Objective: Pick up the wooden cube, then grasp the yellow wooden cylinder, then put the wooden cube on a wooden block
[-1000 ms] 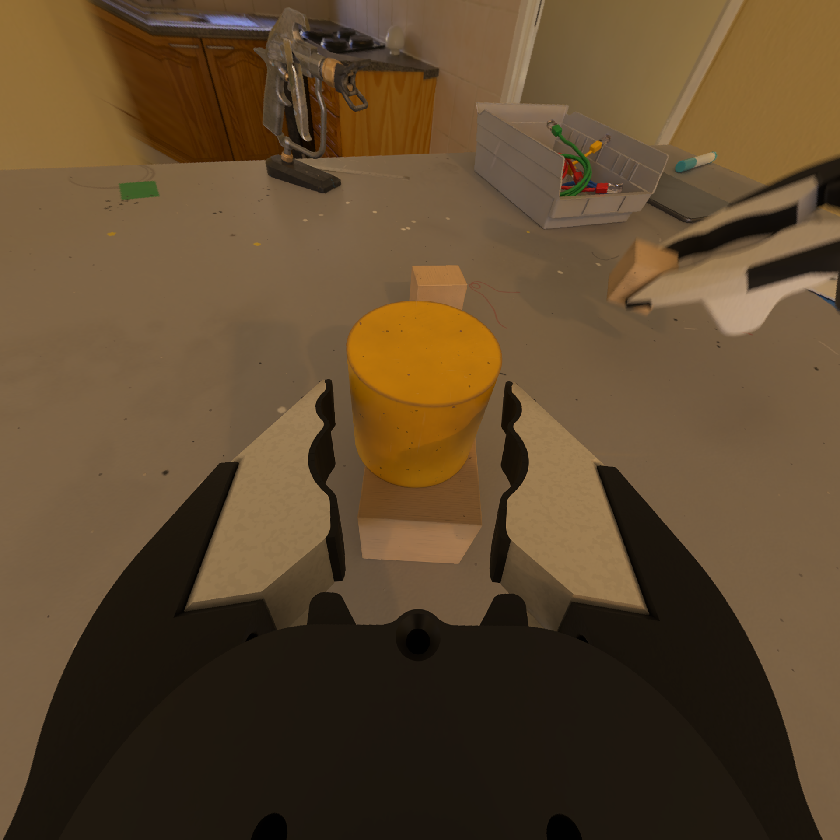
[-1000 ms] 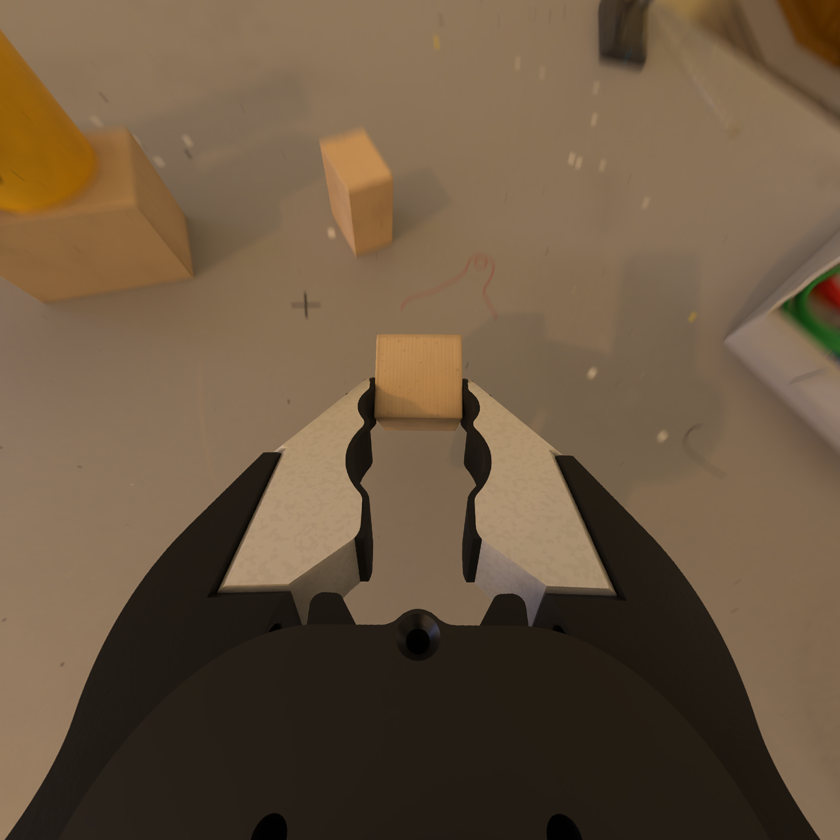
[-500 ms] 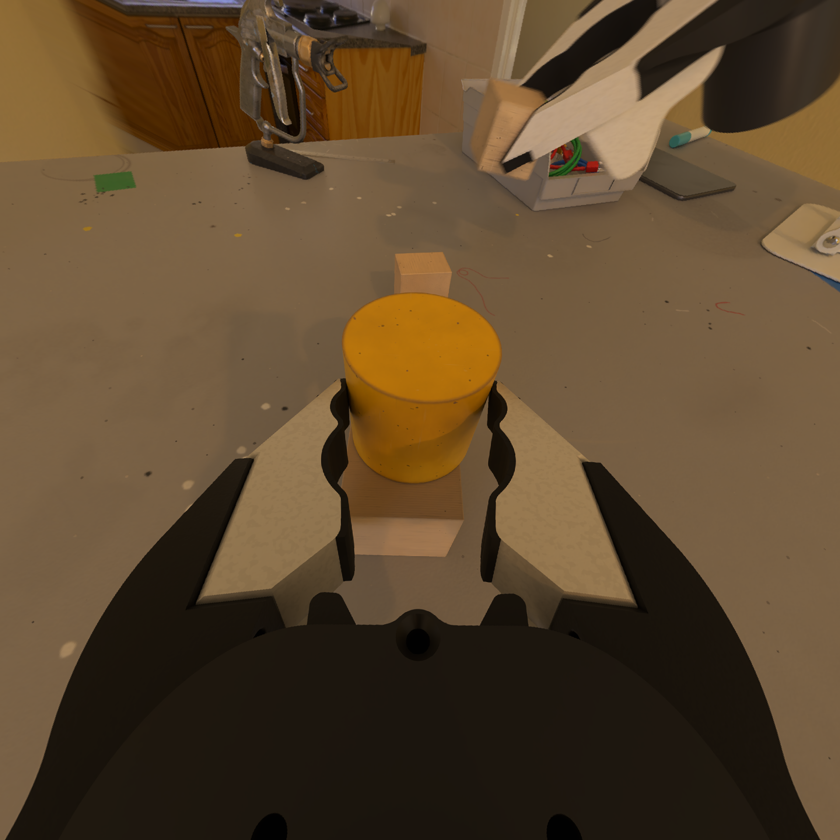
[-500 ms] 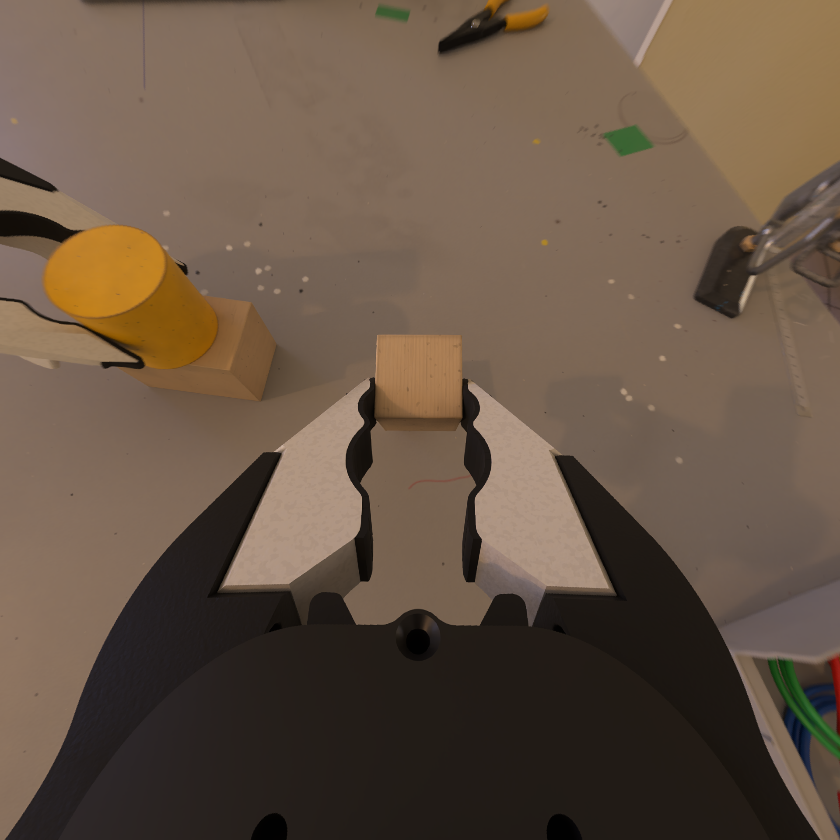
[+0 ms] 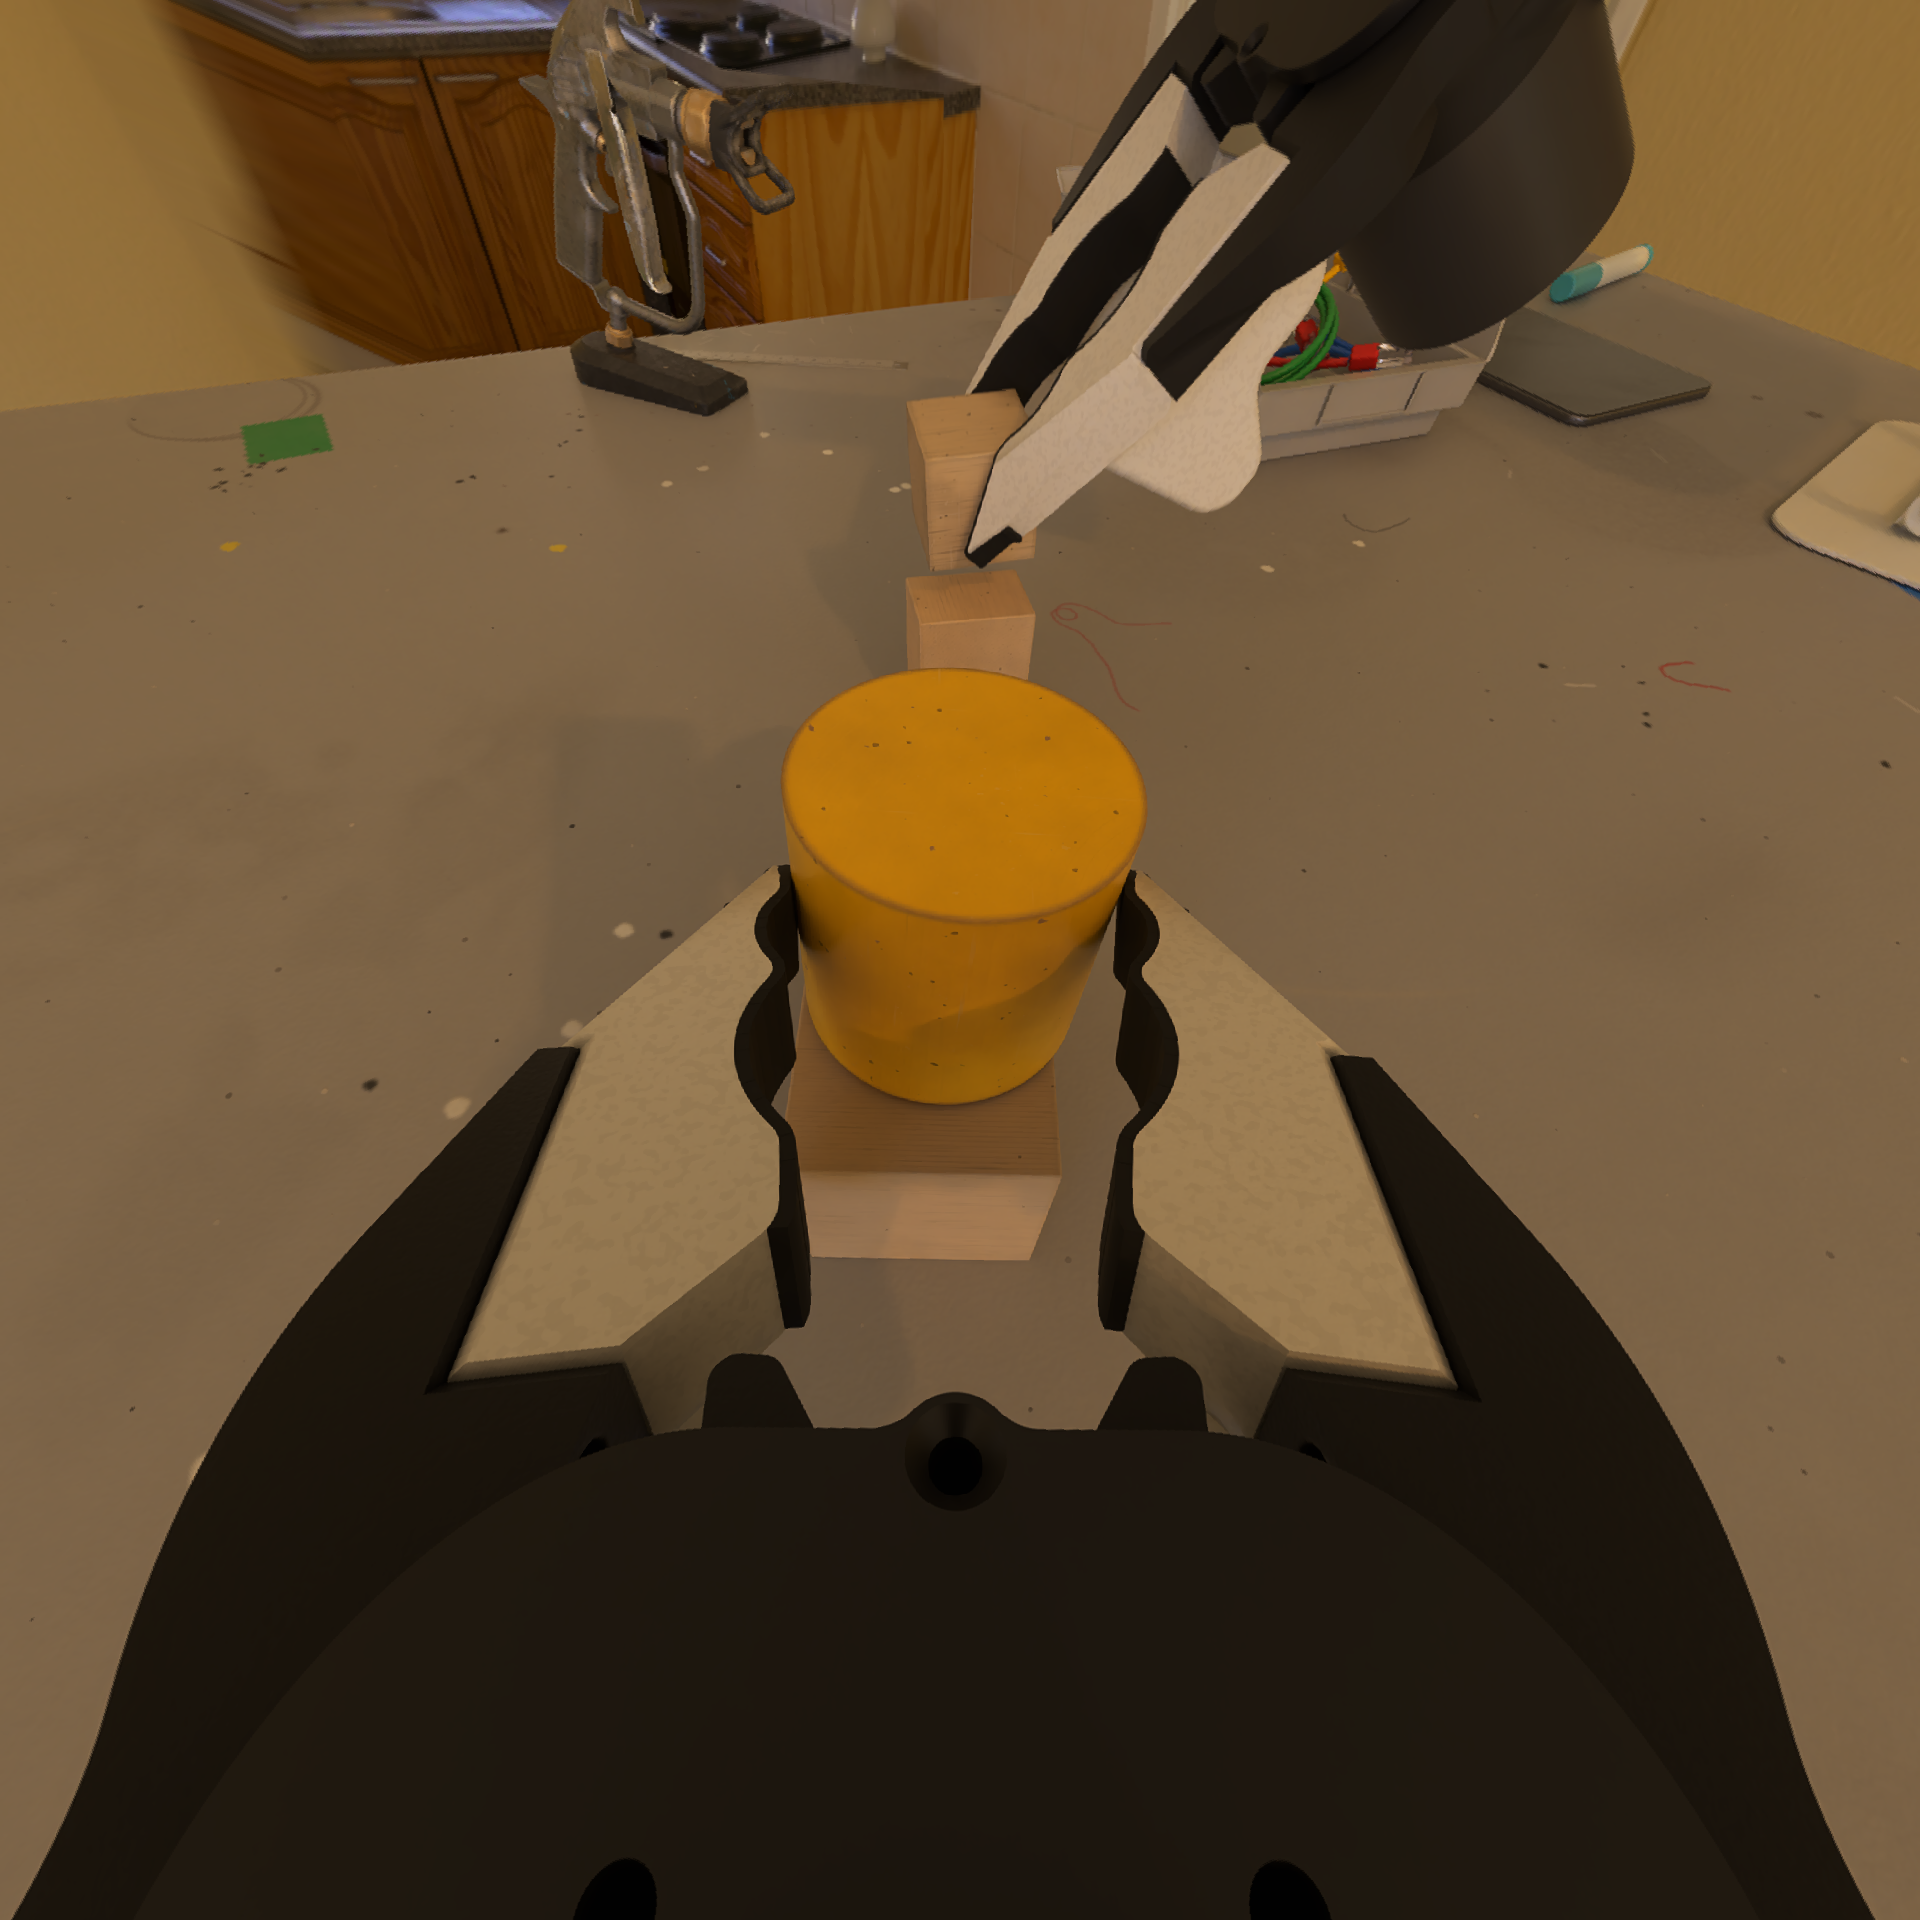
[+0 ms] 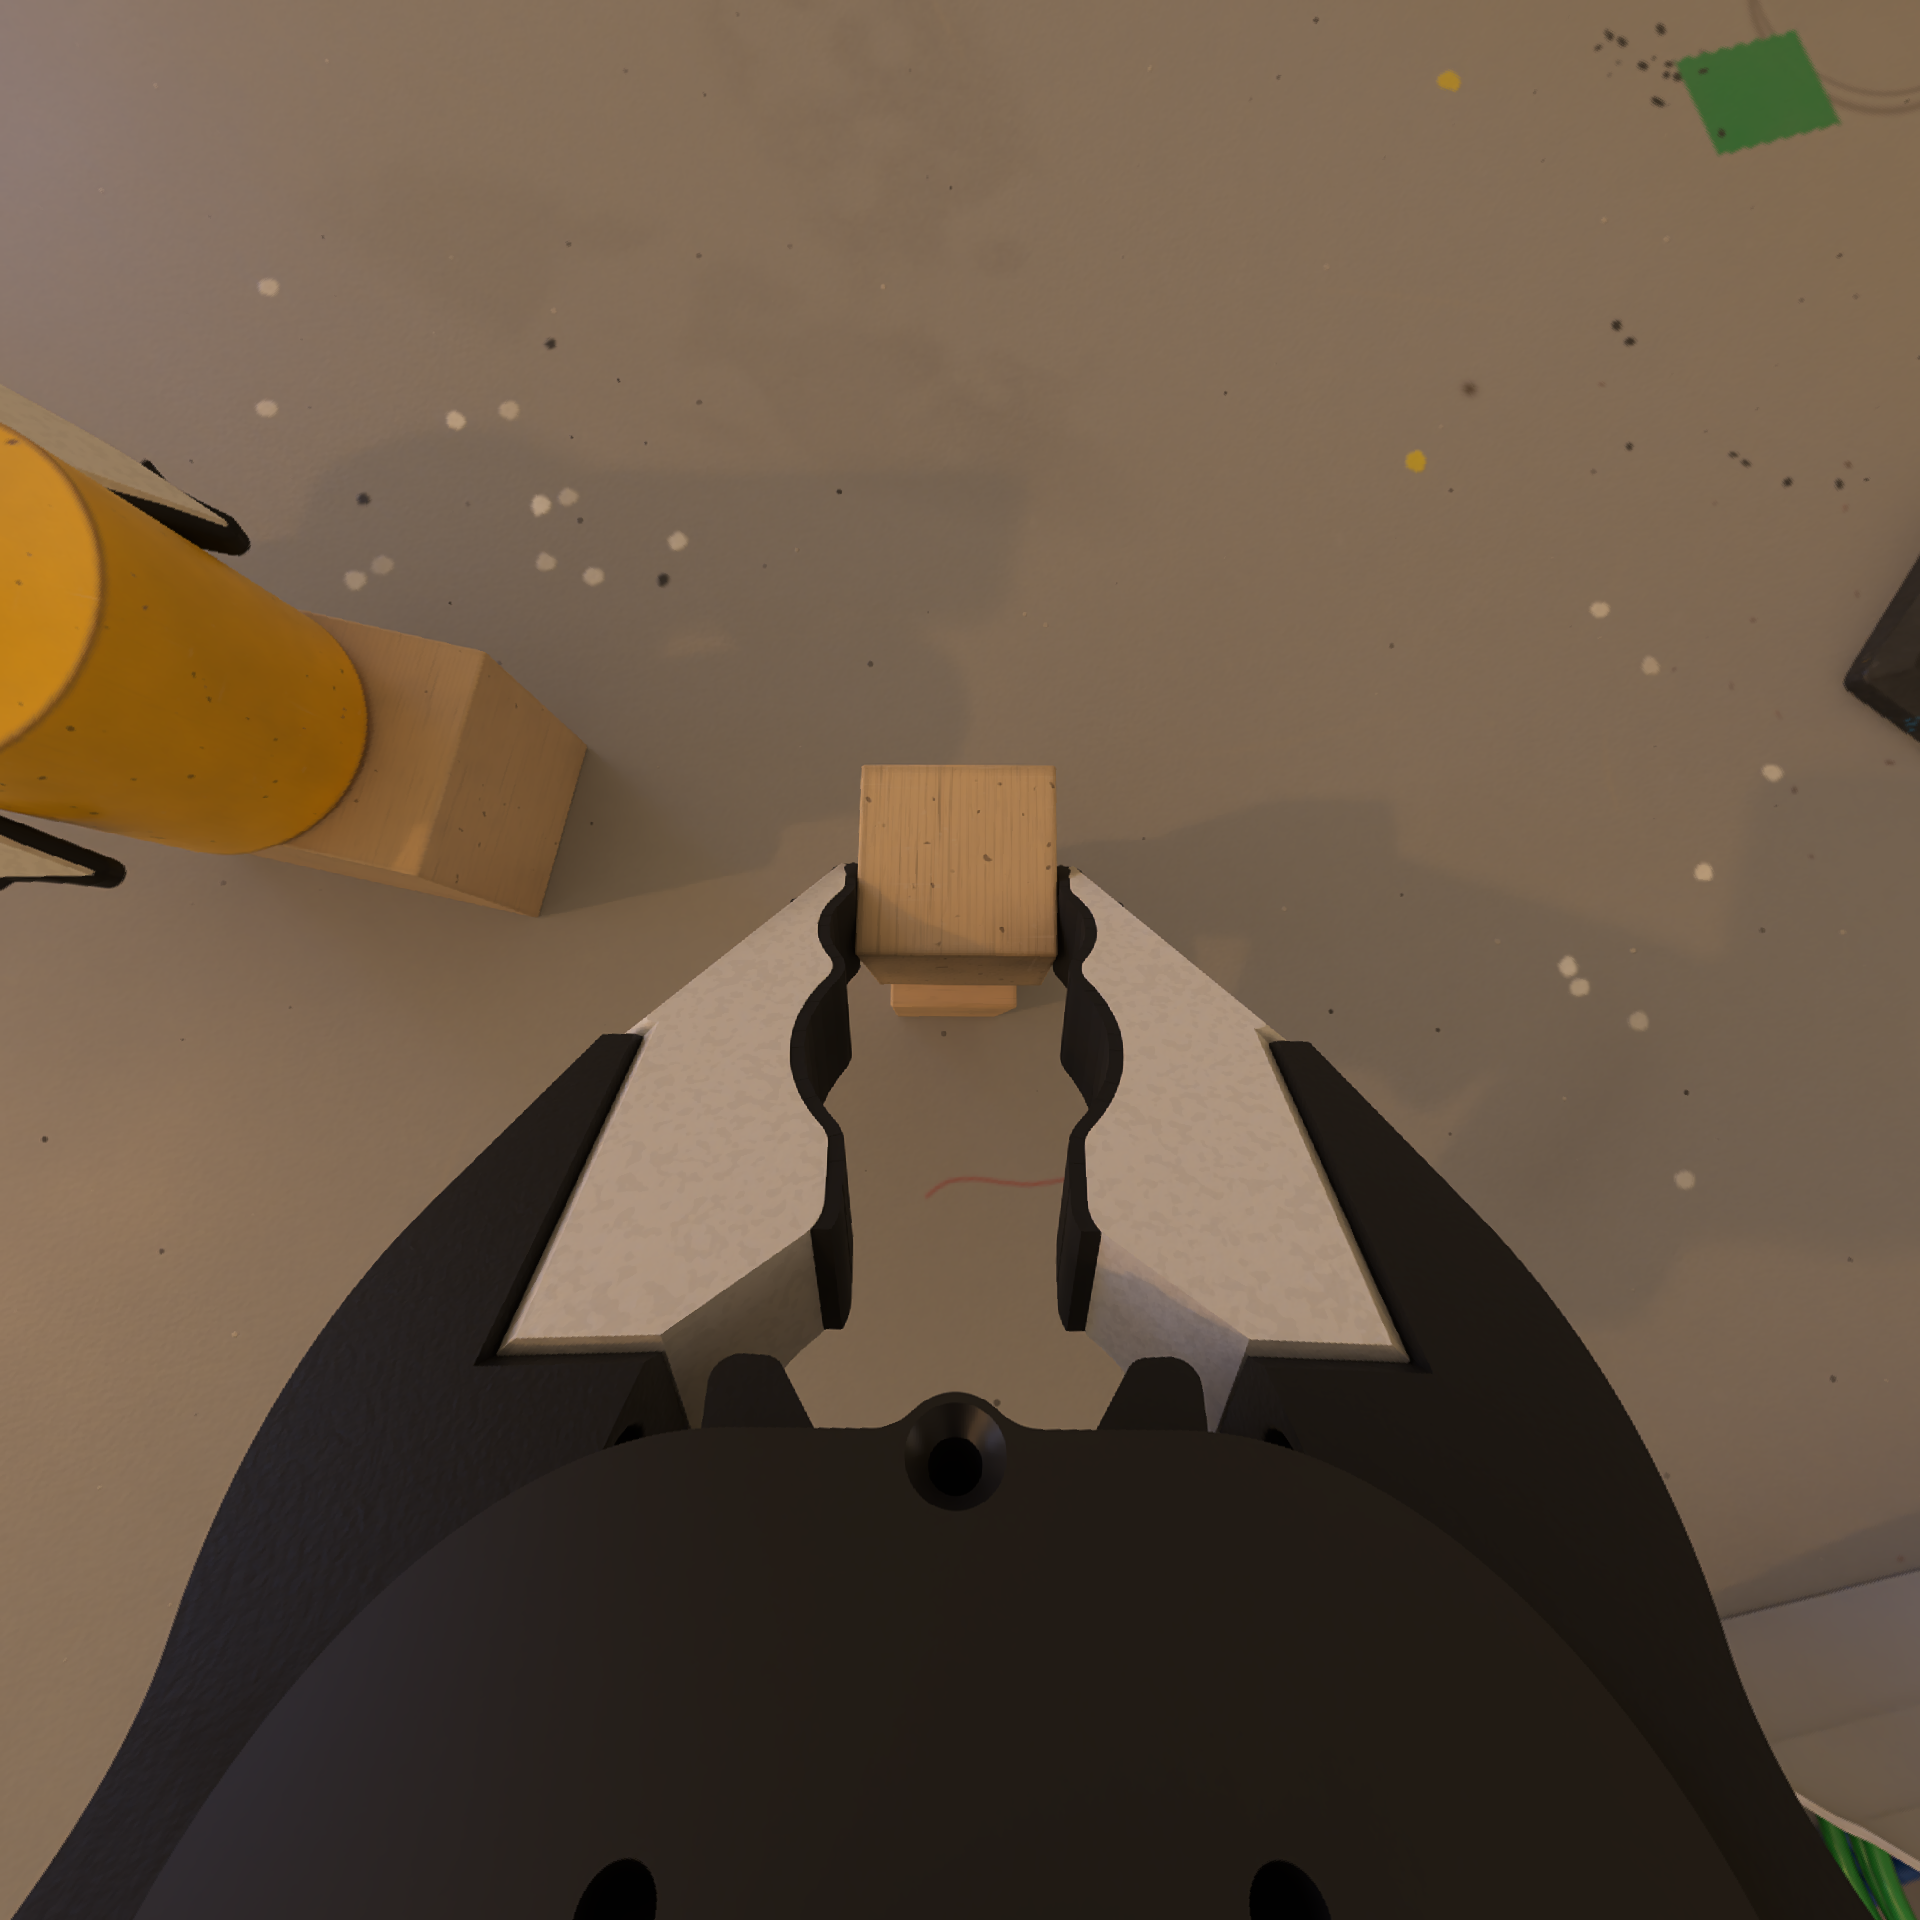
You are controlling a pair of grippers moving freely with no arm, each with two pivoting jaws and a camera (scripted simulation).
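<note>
In your left wrist view, your left gripper (image 5: 954,914) has its fingers pressed against both sides of the yellow wooden cylinder (image 5: 961,883), closed on it about halfway up. The cylinder stands upright on a flat wooden block (image 5: 925,1174) that rests on the grey table (image 5: 416,727). Beyond it, a small wooden block (image 5: 968,623) sits on the table, and your right gripper (image 5: 997,488) hangs above it, holding the wooden cube (image 5: 951,473) just over the block's top; you cannot tell from here whether they touch

In your right wrist view, your right gripper (image 6: 956,914) is narrowed around the wooden cube (image 6: 956,868), gripped at the fingertips. Right under the cube an edge of the small wooden block (image 6: 953,1000) peeks out, so the cube lies almost straight above it. To the left, the yellow wooden cylinder (image 6: 177,717) stands on its flat wooden block (image 6: 457,769), with the left gripper's fingertips (image 6: 197,520) on either side
</note>
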